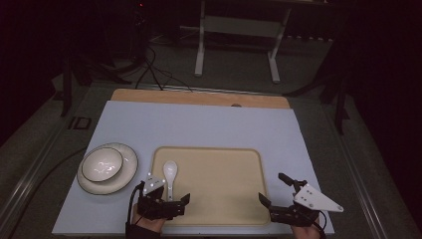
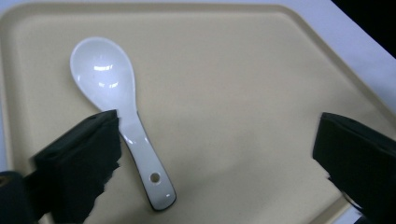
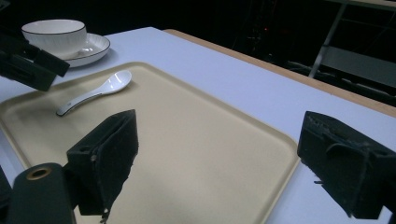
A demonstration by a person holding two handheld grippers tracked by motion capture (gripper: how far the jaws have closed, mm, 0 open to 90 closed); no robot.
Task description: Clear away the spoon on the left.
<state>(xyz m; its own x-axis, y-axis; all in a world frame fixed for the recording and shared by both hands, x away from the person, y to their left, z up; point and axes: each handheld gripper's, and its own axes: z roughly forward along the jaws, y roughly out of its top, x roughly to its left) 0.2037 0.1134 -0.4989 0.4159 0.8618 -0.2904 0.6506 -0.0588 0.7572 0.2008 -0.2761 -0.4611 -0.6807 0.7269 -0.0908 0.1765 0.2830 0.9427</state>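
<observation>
- Your left gripper [image 1: 175,194] hangs over the near left part of the tray [image 1: 234,199] with its jaws spread wide and nothing pinched between them; one black finger [image 2: 81,158] sits just above the spoon's neck in the left gripper view, the other far off to the side.
- The spoon [image 2: 123,109] lies flat on the tray beneath and slightly to that finger's side, not centred in the gap (the handle's end with its small hole points back towards you, the bowl away).
- Its long axis runs roughly along the line of the jaws, so a re-grip would, as I judge it, need the gripper shifted sideways over the handle.
- Your right gripper [image 1: 276,189] waits near the tray's near right corner, jaws also spread and empty, well apart from the spoon; the left is plainly nearer.
- Beyond the tray's left edge a bowl [image 1: 102,164] stands in a plate [image 1: 128,172].
</observation>
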